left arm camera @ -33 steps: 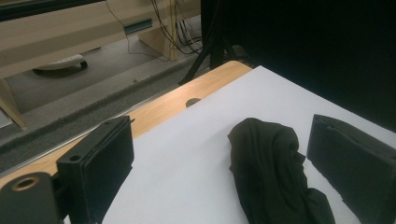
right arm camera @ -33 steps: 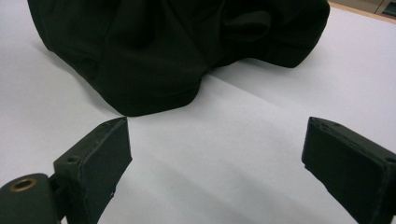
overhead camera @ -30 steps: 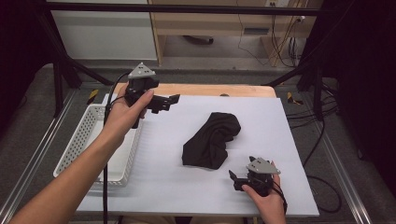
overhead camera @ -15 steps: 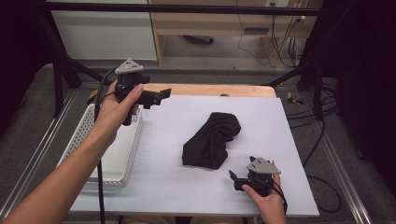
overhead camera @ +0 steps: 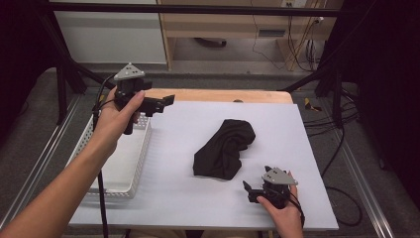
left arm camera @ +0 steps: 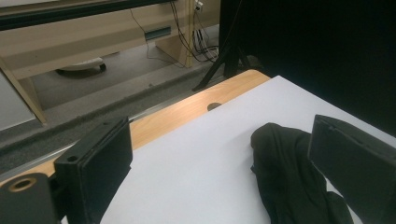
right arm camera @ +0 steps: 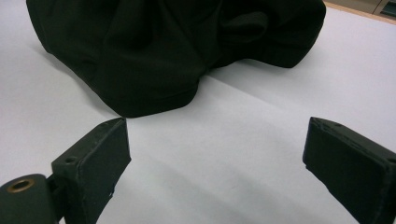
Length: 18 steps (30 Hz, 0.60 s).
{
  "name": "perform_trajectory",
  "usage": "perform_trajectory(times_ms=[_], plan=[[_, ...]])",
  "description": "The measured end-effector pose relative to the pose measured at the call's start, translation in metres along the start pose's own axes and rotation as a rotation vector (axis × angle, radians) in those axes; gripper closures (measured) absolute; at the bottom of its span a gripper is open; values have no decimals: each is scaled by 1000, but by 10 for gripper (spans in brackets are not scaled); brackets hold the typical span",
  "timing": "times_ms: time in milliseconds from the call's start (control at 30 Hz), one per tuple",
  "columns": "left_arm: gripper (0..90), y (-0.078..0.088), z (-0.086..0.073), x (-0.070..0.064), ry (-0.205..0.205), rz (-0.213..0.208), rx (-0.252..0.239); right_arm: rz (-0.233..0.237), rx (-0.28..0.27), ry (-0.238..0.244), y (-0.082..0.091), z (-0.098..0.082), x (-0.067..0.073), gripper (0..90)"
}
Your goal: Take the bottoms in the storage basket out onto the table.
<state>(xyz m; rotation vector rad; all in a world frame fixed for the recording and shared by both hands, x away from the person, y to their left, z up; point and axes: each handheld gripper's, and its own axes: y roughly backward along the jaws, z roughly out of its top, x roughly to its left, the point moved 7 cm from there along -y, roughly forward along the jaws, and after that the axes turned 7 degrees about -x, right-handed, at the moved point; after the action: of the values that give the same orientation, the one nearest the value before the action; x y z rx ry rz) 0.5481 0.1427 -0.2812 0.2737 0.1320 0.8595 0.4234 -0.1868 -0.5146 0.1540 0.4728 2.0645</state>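
Cloth is your target: the black garment (overhead camera: 225,148) lies crumpled mid-table on the white sheet (overhead camera: 198,198), untouched by either tool.

Your left gripper (overhead camera: 166,101) has pulled back over the last second. It hovered farther right, over the sheet's far left part; now it sits high above the far corner of the white perforated basket (overhead camera: 143,148), well apart from the garment. Its jaws stand wide apart and empty, aimed rightward along the table's far edge, and in the left gripper view the cloth (left arm camera: 289,177) shows low and right between them. I'd judge you are re-aiming for a fresh approach rather than committing yet.

Your right gripper (overhead camera: 251,191) has not moved. It rests on the sheet near the right front edge, jaws spread and holding nothing, pointing at the garment's near hem (right arm camera: 154,100), which lies just beyond them.

The fabric looks soft, matte and limp, bunched into rounded folds with a thicker lump at the far end and a flatter tail toward you. Expect it to sag and drape when lifted. The sheet is smooth and flat; the wooden tabletop (overhead camera: 223,95) shows as a strip at the far side.
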Motion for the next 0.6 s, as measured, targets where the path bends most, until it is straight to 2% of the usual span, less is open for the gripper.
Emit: perform_trajectory(times_ms=[233, 367, 467, 600], plan=[[63, 10, 0, 8, 11, 14, -11, 0, 2, 0, 0, 0, 0, 76], [62, 18, 0, 9, -24, 34, -4, 0, 0, 1, 0, 0, 1, 76], [61, 23, -1, 8, -23, 26, -4, 1, -1, 2, 1, 0, 1, 76], [57, 30, -2, 7, -44, 24, -5, -2, -2, 0, 2, 0, 2, 75]])
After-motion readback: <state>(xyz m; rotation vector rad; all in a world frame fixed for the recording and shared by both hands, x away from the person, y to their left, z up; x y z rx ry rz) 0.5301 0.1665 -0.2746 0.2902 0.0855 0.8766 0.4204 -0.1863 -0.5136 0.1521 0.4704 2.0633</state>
